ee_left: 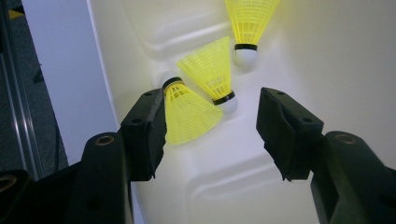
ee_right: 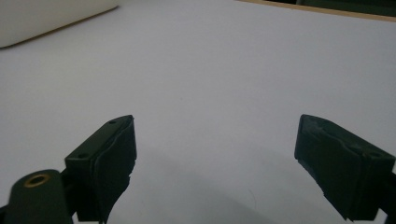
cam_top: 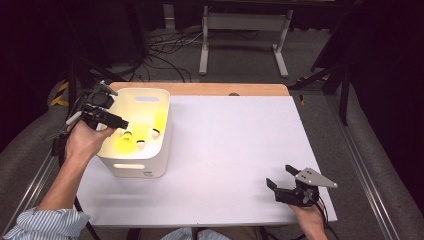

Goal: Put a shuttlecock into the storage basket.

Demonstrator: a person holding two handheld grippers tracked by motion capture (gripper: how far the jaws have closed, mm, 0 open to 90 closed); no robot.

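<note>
Jaws on your left gripper stand apart with nothing clamped between them. They point down into the white bin, just over its near-left rim in the high view. Three yellow shuttlecocks lie on the bin floor. The nearest shuttlecock rests with its skirt just beside your left jaw in the left gripper view; whether it touches the pad cannot be told. The middle shuttlecock lies against the nearest one, its white cork turned toward the gap between the jaws. The far shuttlecock sits beyond them, cork downward in that view, close to the bin wall. In the high view the bin's inside glows yellow around the three.

Your left hand holds that gripper at the bin's left side. The bin stands on the white table, at its far-left part, with a handle slot in the near wall and one in the far wall.

Your right gripper rests low at the table's near-right corner, well apart from the bin. Its jaws are spread wide over bare tabletop, gripping nothing.
</note>
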